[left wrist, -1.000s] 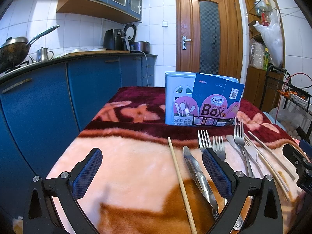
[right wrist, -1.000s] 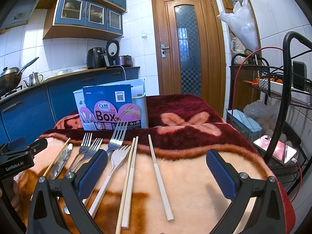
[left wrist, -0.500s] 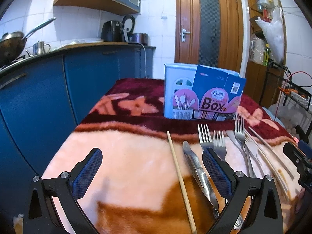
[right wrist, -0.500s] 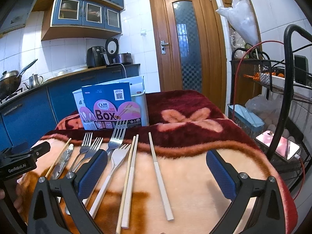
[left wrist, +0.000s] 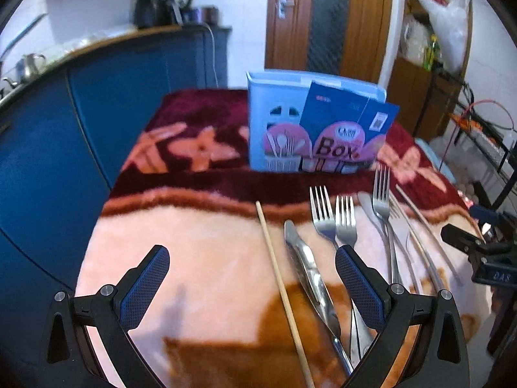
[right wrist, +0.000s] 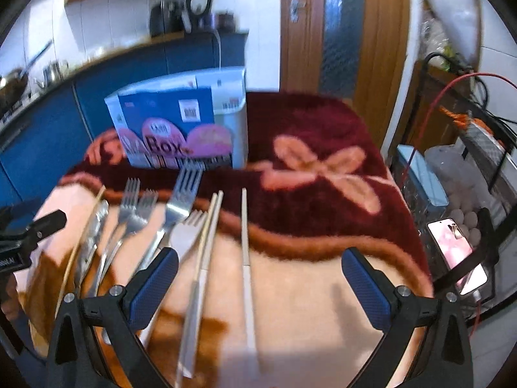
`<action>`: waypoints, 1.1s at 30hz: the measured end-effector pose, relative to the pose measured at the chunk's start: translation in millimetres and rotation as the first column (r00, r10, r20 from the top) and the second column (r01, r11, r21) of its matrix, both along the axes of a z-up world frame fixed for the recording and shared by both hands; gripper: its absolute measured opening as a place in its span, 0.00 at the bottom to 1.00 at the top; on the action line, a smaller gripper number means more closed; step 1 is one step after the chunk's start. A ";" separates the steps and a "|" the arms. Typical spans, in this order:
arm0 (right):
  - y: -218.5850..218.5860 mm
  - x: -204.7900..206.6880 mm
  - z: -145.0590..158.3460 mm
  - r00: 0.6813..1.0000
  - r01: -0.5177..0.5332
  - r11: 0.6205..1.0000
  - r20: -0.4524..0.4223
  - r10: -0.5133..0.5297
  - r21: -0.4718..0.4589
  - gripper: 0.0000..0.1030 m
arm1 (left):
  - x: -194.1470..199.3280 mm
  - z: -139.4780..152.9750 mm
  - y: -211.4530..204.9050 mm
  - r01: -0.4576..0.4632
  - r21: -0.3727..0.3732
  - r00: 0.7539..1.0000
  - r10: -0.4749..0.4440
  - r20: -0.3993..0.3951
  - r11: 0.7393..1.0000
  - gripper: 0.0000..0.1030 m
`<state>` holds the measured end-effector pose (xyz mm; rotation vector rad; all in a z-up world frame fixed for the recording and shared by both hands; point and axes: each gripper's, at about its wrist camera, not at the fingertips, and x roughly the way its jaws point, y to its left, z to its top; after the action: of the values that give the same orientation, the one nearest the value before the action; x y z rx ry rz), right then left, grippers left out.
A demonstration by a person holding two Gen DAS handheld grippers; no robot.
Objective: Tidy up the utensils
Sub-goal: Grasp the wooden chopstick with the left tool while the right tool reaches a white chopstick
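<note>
A plush blanket [left wrist: 200,258], maroon with pink flowers at the far end and peach with brown patches nearer, covers the table. Blue kitchen cabinets [left wrist: 135,74] run along the left under a worktop bearing a black appliance [left wrist: 152,9] and a metal kettle [left wrist: 29,63]. A wooden door [left wrist: 332,19] with a patterned glass panel stands behind. A lit phone [right wrist: 457,255] lies on a wire rack [right wrist: 484,148] at right.
</note>
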<state>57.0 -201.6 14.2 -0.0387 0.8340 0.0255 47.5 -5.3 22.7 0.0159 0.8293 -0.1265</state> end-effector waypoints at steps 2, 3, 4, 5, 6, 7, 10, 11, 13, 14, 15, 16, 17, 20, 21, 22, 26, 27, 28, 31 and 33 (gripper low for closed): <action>1.0 6.9 1.6 0.998 -0.023 0.999 -0.062 0.021 -0.032 1.00 | 6.1 -1.1 -2.6 0.023 0.019 0.999 -0.022 -0.048 1.000 0.99; 1.8 10.2 1.7 0.995 -0.037 0.998 -0.090 0.033 -0.046 0.99 | 9.8 -2.7 -4.3 0.036 0.034 0.996 -0.033 -0.078 0.999 0.99; 2.8 13.2 1.9 0.993 -0.051 0.997 -0.114 0.044 -0.058 0.98 | 14.3 -5.3 -6.6 0.049 0.053 0.992 -0.042 -0.118 0.997 0.99; 2.8 15.9 2.5 0.990 -0.057 0.996 -0.131 0.048 -0.067 0.90 | 17.5 -7.2 -7.8 0.056 0.066 0.989 -0.046 -0.143 0.996 0.99; 3.2 19.4 2.0 0.986 -0.066 0.995 -0.157 0.053 -0.080 0.81 | 21.1 -9.7 -8.6 0.062 0.076 0.985 -0.048 -0.167 0.995 0.99; 3.2 21.9 0.9 0.983 -0.072 0.994 -0.178 0.055 -0.088 0.78 | 23.9 -11.1 -9.0 0.065 0.086 0.981 -0.048 -0.188 0.994 0.99; 3.4 30.0 -5.0 0.967 -0.096 0.991 -0.246 0.071 -0.091 0.59 | 31.0 -11.0 -9.8 0.074 0.112 0.974 -0.048 -0.222 0.991 0.99; 4.1 32.2 -5.9 0.962 -0.103 0.990 -0.263 0.076 -0.092 0.55 | 33.1 -10.2 -10.5 0.076 0.124 0.973 -0.046 -0.227 0.989 0.99; 6.2 36.2 -7.9 0.950 -0.121 0.989 -0.298 0.090 -0.087 0.49 | 37.6 -9.8 -11.9 0.078 0.144 0.971 -0.042 -0.236 0.987 0.98; 7.6 38.2 -9.2 0.945 -0.128 0.989 -0.313 0.098 -0.079 0.47 | 40.3 -10.1 -12.4 0.079 0.147 0.969 -0.041 -0.244 0.986 0.96; 8.4 40.8 -10.9 0.938 -0.137 0.988 -0.330 0.108 -0.067 0.44 | 43.3 -10.8 -12.8 0.081 0.146 0.966 -0.041 -0.256 0.986 0.91; 9.6 44.3 -12.2 0.931 -0.144 0.988 -0.346 0.115 -0.060 0.42 | 46.5 -11.8 -12.8 0.082 0.141 0.962 -0.041 -0.269 0.987 0.89; 9.9 48.1 -13.2 0.926 -0.148 0.987 -0.358 0.119 -0.056 0.40 | 49.2 -12.9 -12.8 0.082 0.137 0.959 -0.041 -0.280 0.987 0.86; 11.4 56.4 -17.3 0.910 -0.162 0.986 -0.395 0.129 -0.051 0.35 | 56.9 -17.4 -12.1 0.082 0.118 0.949 -0.041 -0.311 0.990 0.77; 11.9 59.2 -18.6 0.904 -0.166 0.985 -0.407 0.132 -0.050 0.33 | 59.9 -19.3 -11.5 0.079 0.114 0.947 -0.039 -0.319 0.990 0.76; 12.3 62.0 -20.0 0.899 -0.168 0.985 -0.417 0.133 -0.049 0.32 | 63.1 -21.6 -10.8 0.076 0.107 0.943 -0.036 -0.332 0.991 0.76; 13.8 70.0 -24.5 0.885 -0.188 0.981 -0.443 0.145 -0.054 0.28 | 73.2 -30.3 -10.7 0.077 0.096 0.927 -0.035 -0.374 0.992 0.72; 13.8 71.6 -25.4 0.878 -0.194 0.980 -0.455 0.150 -0.051 0.28 | 75.3 -30.5 -11.2 0.076 0.089 0.923 -0.037 -0.383 0.993 0.70; 13.4 72.1 -26.6 0.871 -0.200 0.979 -0.467 0.155 -0.048 0.28 | 77.2 -30.0 -11.8 0.078 0.086 0.920 -0.039 -0.390 0.993 0.69; 14.8 82.5 -27.9 0.846 -0.223 0.974 -0.506 0.168 -0.050 0.28 | 80.2 -30.1 -16.5 0.083 0.087 0.910 -0.040 -0.412 0.993 0.63; 17.3 88.2 -29.6 0.828 -0.244 0.968 -0.532 0.177 -0.058 0.28 | 81.0 -29.6 -19.7 0.084 0.090 0.904 -0.038 -0.427 0.992 0.59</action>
<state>145.2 -184.3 -15.4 -0.2517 1.3794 0.2016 128.5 -25.0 -7.0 0.1181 1.2736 -0.1474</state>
